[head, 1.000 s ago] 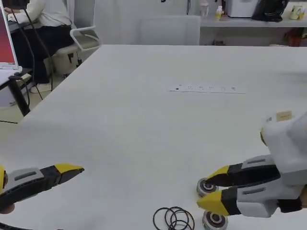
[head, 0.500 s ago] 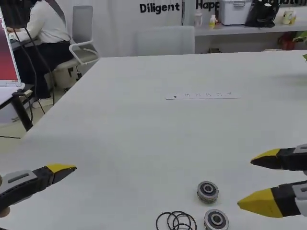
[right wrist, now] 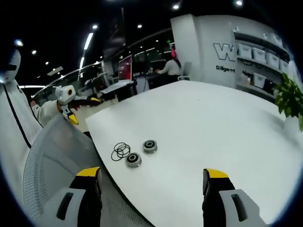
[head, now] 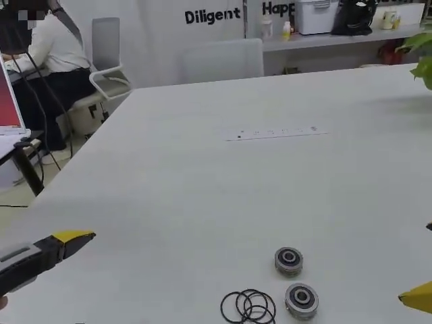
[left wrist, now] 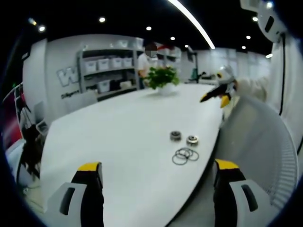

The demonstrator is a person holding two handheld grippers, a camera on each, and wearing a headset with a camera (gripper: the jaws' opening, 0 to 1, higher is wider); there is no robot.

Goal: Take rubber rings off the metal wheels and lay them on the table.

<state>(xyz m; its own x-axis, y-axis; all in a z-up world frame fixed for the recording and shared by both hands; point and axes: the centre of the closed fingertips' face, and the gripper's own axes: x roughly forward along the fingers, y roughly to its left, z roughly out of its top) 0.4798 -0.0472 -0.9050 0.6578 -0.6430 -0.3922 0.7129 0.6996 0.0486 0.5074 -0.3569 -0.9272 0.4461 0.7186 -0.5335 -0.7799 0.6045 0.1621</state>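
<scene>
R gripper point(right wrist: 152, 172) has withdrawn to the right since 1 s ago, clear of far wheel point(head: 289, 261) and near wheel point(head: 301, 300). L gripper point(left wrist: 157, 165) has backed off slightly left. Rubber rings point(head: 248, 307): loose overlapping pile, flat on table point(head: 202, 175), at near edge, just left of near wheel. Wheels sit close together, not touching. Ring still fitted on either wheel: cannot tell. R gripper jaws wide apart, empty, well right of wheels. L gripper jaws wide apart, empty, well left. Socket strip point(head: 277, 133) at table ctr, farther off. Plant point(head: 422, 50) far right.
</scene>
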